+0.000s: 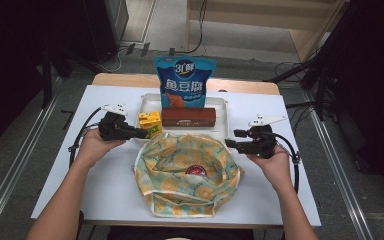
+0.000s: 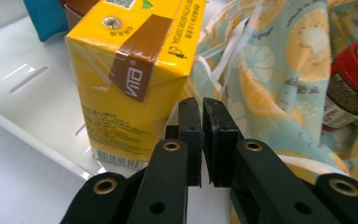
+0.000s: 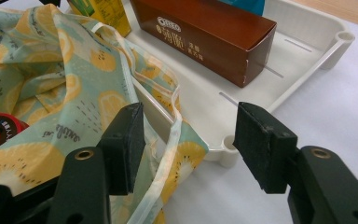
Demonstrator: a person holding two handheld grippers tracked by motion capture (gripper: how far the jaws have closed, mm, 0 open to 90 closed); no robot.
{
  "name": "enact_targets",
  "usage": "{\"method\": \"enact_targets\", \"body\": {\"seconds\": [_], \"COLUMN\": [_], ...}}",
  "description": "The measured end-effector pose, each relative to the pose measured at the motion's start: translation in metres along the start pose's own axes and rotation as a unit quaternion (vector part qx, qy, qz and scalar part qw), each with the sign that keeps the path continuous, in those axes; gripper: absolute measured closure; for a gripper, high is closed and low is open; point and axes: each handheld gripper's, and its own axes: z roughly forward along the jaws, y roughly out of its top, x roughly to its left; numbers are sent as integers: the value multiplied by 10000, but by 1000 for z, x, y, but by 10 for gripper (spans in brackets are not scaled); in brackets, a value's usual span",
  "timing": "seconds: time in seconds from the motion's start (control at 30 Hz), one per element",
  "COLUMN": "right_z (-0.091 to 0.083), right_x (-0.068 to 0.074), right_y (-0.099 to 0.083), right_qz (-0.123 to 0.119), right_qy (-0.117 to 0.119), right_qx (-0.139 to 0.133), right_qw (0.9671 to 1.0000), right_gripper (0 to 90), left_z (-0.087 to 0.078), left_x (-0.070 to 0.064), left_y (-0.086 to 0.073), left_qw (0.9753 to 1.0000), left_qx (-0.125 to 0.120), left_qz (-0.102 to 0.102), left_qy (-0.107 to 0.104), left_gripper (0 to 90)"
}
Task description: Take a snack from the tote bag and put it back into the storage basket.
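Observation:
A lemon-print fabric bag [image 1: 172, 167] lies open at the table's front middle, with a red-lidded jar [image 1: 196, 171] inside it. Behind it a white tray [image 1: 222, 106] holds a yellow drink carton [image 1: 150, 123], a brown box [image 1: 188, 116] and a blue snack bag [image 1: 184, 82]. My left gripper [image 1: 144, 133] is shut with nothing between its pads, just right of the carton [image 2: 130, 79] and beside the bag [image 2: 270, 70]. My right gripper [image 1: 228, 143] is open at the bag's right rim. The bag's edge and a thin strap [image 3: 175, 135] run between its jaws [image 3: 191, 128].
The white table top [image 1: 105, 190] has bare room left and right of the bag. The tray's near corner [image 3: 228, 151] sits just past my right gripper, the brown box [image 3: 205, 37] beyond it. Floor and cables lie behind the table.

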Motion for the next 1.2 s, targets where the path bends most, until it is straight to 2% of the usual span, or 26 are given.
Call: {"method": "enact_targets", "body": {"seconds": [0.23, 0.83, 0.93, 1.2], "right_z": [-3, -4, -4, -4], "right_x": [-1, 0, 0, 1], "right_y": [-2, -1, -2, -2], "right_qz": [36, 1, 6, 9], "right_qy": [-16, -3, -3, -9], "right_qx": [-34, -55, -53, -44], "right_qw": [10000, 10000, 10000, 10000], "right_gripper": [434, 433, 433, 433], "left_z": [1, 2, 3, 14], "left_x": [3, 12, 13, 10], "left_y": [-1, -3, -3, -2], "left_qw": [9999, 9993, 9992, 9996], "left_qx": [7, -63, -81, 67], "left_qz": [29, -260, -306, -233], "left_qy": [99, 247, 228, 161], "left_gripper": [860, 849, 849, 844]}}
